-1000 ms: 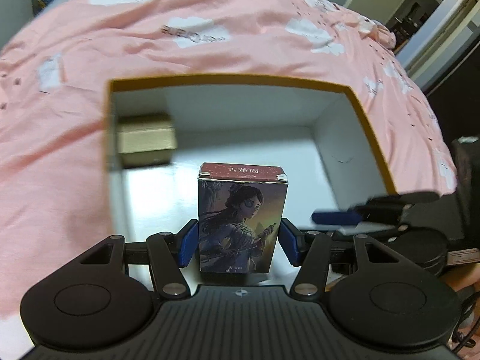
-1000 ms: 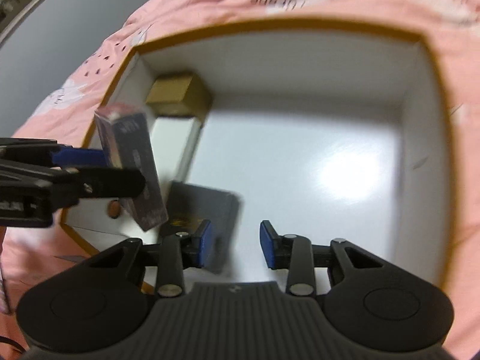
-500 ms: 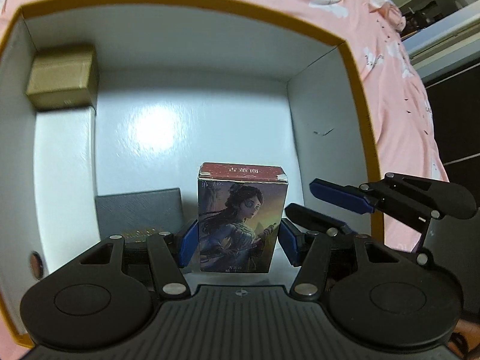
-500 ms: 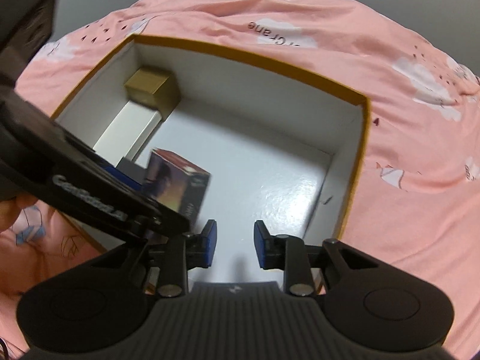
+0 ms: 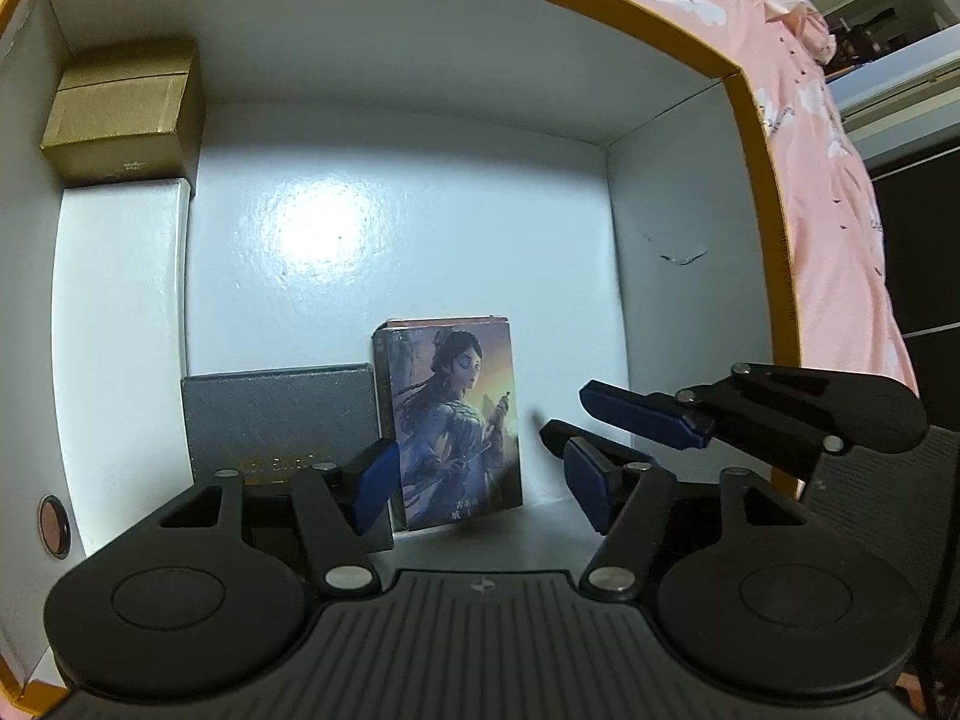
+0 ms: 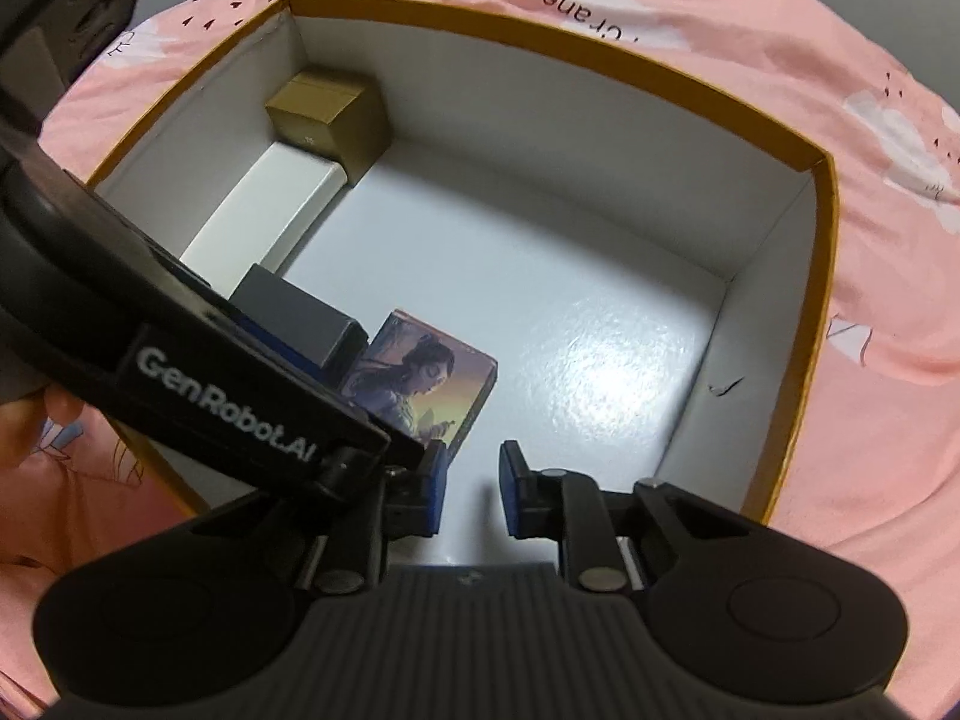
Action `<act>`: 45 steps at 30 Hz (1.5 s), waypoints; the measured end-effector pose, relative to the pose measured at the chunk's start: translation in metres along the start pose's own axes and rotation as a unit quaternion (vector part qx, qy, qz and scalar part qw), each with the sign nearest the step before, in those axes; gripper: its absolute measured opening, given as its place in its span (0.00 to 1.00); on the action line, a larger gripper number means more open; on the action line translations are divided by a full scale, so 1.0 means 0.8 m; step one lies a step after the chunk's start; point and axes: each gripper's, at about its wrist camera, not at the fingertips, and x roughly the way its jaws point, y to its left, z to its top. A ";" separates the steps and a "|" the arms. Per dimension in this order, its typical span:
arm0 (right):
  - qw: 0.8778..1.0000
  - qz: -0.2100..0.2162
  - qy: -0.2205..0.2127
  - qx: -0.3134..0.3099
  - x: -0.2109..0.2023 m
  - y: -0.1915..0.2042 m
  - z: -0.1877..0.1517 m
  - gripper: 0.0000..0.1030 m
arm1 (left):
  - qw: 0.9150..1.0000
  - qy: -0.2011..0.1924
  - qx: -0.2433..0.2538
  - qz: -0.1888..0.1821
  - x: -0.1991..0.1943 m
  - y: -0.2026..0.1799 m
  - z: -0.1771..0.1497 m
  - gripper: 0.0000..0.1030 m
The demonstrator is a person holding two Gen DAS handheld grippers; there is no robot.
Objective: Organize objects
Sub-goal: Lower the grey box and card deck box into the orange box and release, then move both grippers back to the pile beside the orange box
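Card box set down inside the tray.
The left gripper (image 5: 480, 486) had just been opening, its jaws wide and off the card box (image 5: 453, 420), which stood against the grey box (image 5: 279, 414), seemingly to pack a row. The right gripper (image 6: 471, 489), just narrowing, held nothing.

Storage box (image 5: 384, 240) floor glossy white; gold box (image 5: 120, 114) seemingly textured paper.

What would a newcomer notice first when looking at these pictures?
Probably the illustrated card box, standing on the white floor of the large orange-rimmed box, beside a dark grey box, with the open left gripper around it. Then the gold box in the far left corner, and the pink bedspread outside.
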 end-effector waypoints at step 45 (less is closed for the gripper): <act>0.989 -0.017 -0.134 0.062 -0.109 0.044 -0.050 0.07 | 0.943 -0.271 0.177 0.075 -0.153 -0.002 -0.186 0.81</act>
